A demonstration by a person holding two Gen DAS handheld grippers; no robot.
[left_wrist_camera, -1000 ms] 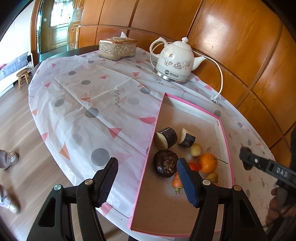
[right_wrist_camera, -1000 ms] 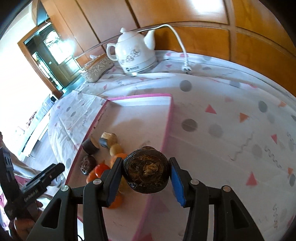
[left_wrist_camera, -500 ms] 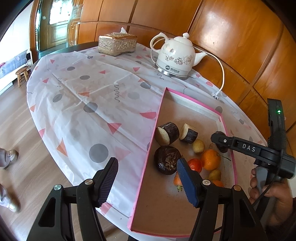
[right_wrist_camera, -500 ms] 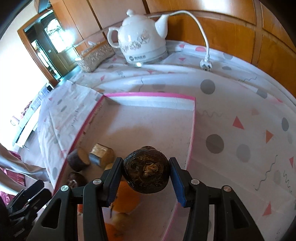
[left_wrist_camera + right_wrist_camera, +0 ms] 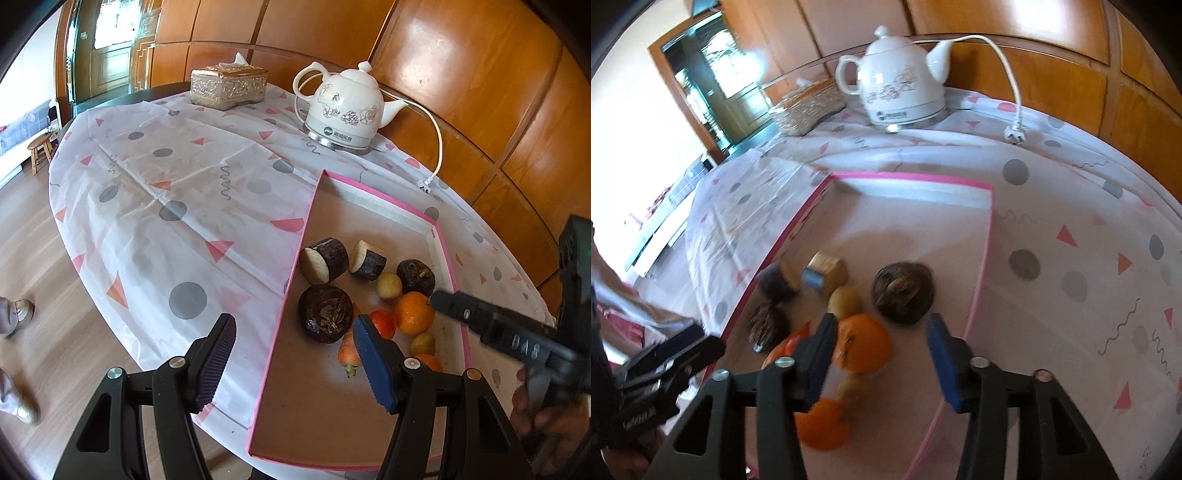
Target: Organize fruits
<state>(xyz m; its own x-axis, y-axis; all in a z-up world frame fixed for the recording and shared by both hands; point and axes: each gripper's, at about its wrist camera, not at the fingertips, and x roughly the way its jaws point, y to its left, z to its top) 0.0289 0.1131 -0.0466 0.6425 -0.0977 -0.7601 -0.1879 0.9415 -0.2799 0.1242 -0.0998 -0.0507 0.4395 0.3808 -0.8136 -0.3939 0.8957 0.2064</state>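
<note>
Dark round fruit (image 5: pixel 903 291), gripped between the right gripper (image 5: pixel 882 354) fingers a second ago, has been set down in the pink-edged tray (image 5: pixel 448 258), beside the orange (image 5: pixel 413 313). Right fingers: parted, empty. Left gripper (image 5: pixel 295 363): half open, empty, over the tray's edge.

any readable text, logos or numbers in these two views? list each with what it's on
"DAS": white letters on the side of the right hand-held gripper, left wrist view; blurred there, so tentative.
Blue logo with a line of characters on the kettle: too small to read.
Same kettle logo in the right wrist view: blurred, unreadable.
White lettering on the left hand-held gripper, right wrist view: too blurred to read.
Nothing else carries text.
</note>
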